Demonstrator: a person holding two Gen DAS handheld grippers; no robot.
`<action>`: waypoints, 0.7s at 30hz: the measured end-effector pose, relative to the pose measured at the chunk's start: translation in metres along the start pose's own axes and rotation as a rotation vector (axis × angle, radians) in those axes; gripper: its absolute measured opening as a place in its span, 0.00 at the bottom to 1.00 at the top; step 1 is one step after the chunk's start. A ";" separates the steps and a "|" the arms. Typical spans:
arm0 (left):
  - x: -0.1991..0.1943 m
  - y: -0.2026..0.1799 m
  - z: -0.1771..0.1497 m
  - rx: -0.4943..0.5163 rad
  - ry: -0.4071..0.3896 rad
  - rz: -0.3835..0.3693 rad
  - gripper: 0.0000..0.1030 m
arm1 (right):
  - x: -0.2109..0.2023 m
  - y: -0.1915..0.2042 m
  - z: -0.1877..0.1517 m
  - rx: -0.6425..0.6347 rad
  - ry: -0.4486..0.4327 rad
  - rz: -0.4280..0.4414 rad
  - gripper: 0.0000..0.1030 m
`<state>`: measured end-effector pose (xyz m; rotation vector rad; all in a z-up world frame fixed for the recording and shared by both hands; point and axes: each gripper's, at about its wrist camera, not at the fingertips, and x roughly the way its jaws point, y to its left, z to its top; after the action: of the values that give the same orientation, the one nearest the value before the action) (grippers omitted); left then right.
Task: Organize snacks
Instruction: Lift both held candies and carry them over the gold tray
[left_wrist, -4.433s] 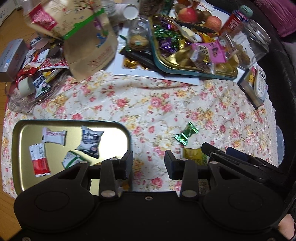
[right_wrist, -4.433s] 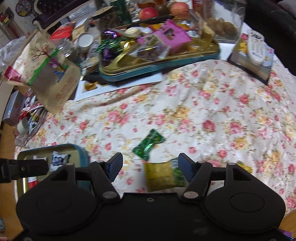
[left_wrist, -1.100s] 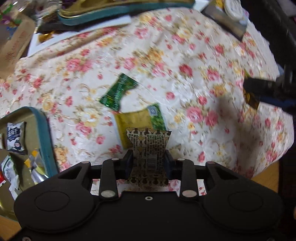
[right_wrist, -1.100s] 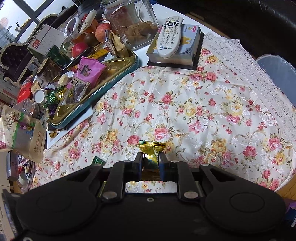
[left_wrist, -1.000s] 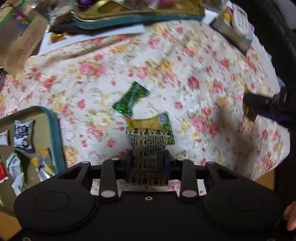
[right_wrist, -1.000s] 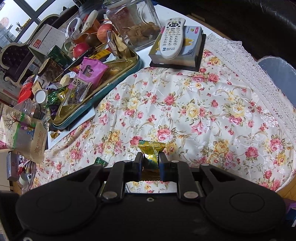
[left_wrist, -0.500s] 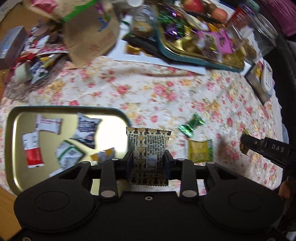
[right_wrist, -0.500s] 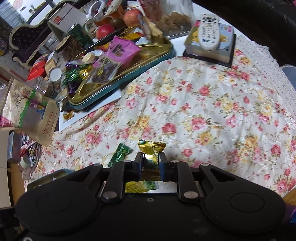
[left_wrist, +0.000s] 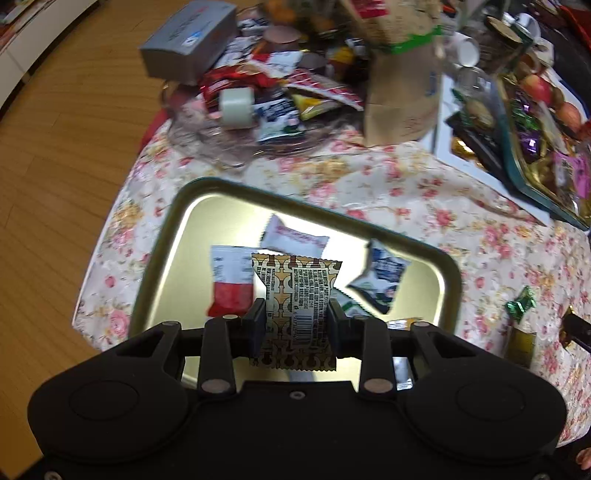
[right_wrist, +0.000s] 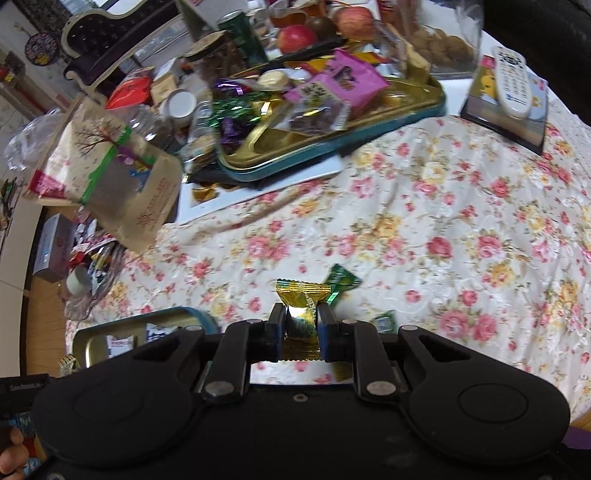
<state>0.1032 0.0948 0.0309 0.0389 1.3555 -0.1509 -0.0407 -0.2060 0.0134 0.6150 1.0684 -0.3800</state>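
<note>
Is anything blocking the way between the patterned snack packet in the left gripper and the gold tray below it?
Nothing visible blocks it. The left gripper holds the patterned snack packet over the gold tray. Snack packets already lie in the tray, such as the red and white packet, with bare tray around them.

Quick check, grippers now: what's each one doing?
Left gripper: shut on a brown patterned snack packet.
Right gripper: shut on a gold candy wrapper.

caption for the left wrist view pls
Left tool holds a gold-and-brown patterned snack packet above the gold metal tray.
</note>
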 end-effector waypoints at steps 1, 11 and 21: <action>0.002 0.006 0.000 -0.006 0.006 -0.001 0.41 | -0.001 0.006 -0.001 -0.010 0.001 0.010 0.19; 0.000 0.040 0.000 -0.031 0.012 0.023 0.42 | 0.002 0.064 -0.016 -0.118 0.035 0.096 0.19; -0.001 0.048 0.001 -0.057 0.019 -0.001 0.43 | 0.007 0.087 -0.031 -0.197 0.068 0.139 0.19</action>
<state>0.1102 0.1421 0.0292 -0.0079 1.3785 -0.1132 -0.0100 -0.1195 0.0210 0.5251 1.1059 -0.1313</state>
